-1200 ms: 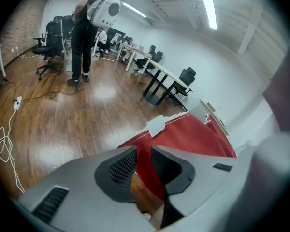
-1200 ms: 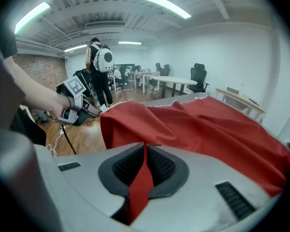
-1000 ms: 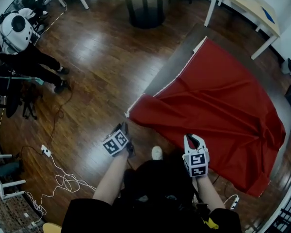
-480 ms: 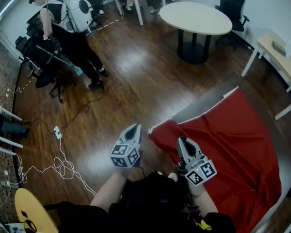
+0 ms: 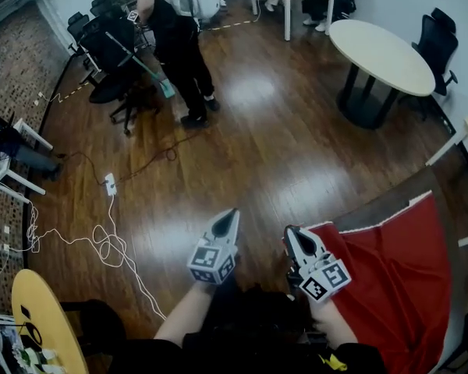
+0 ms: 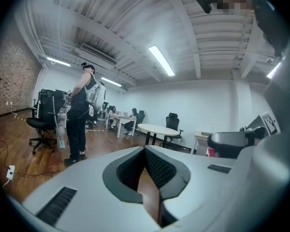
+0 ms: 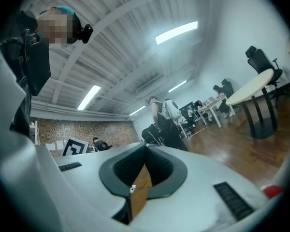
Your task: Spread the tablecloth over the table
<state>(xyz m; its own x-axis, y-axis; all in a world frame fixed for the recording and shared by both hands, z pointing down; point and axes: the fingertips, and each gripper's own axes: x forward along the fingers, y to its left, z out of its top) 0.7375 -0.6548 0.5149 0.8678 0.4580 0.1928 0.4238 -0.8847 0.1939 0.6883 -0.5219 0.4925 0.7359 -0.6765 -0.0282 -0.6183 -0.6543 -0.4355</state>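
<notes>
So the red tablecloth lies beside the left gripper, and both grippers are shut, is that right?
Not quite: the head view shows the red tablecloth beside the right gripper, not the left gripper. Both grippers are shut.

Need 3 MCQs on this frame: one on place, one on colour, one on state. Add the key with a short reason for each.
1. Where in the head view is the tablecloth?
A. lower right, next to the right gripper
B. upper left
C. top centre

2. What colour is the tablecloth?
A. blue
B. red
C. green

3. What state is the left gripper in?
A. jaws wide apart
B. shut on the cloth
C. shut, nothing between the jaws

Key:
1 A: the cloth fills the lower-right corner of the head view, just past the right gripper.
2 B: it is plainly red in the head view.
3 C: the left gripper view shows the pads meeting at the tip, with no cloth between them.
</notes>
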